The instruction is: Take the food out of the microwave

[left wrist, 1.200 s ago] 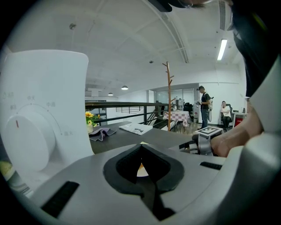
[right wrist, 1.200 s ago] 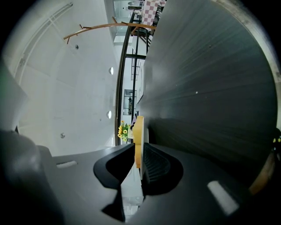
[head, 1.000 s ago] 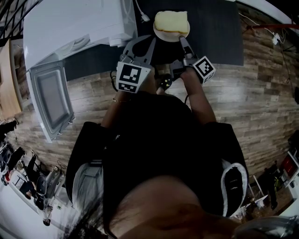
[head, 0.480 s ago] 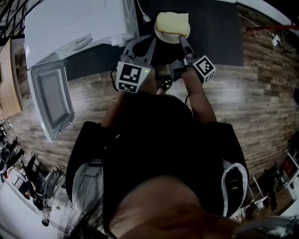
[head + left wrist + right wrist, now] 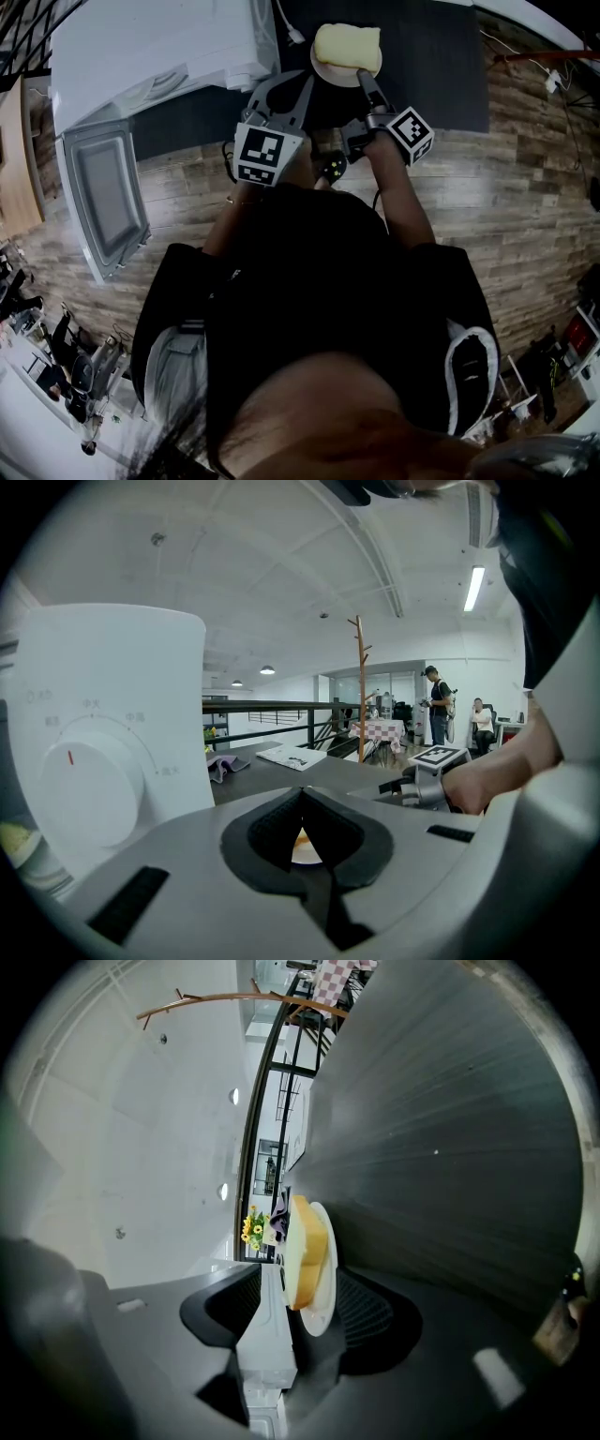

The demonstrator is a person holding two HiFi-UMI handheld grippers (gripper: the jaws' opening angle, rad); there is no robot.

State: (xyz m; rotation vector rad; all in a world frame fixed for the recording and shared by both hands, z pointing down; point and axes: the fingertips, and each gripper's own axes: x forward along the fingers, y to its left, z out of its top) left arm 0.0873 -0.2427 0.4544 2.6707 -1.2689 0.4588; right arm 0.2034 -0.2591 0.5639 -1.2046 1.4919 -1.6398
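Observation:
The food, a thick yellow slice of bread [image 5: 346, 42], lies on a small white plate [image 5: 325, 67] on the dark table. My right gripper [image 5: 367, 84] reaches the plate's near rim. In the right gripper view the plate [image 5: 323, 1274] and bread [image 5: 305, 1251] stand between the jaws. The right gripper [image 5: 300, 1305] has just been opening and its pads stand clear of the rim. My left gripper [image 5: 302, 89] hovers just left of the plate, shut on nothing. A sliver of plate shows past its closed jaws [image 5: 302, 803].
The white microwave [image 5: 150, 56] stands to the left with its door [image 5: 98, 197] swung open toward me. Its dial panel [image 5: 89, 794] fills the left of the left gripper view. The dark table [image 5: 431, 66] runs on to the right above a wood-plank floor [image 5: 506, 187].

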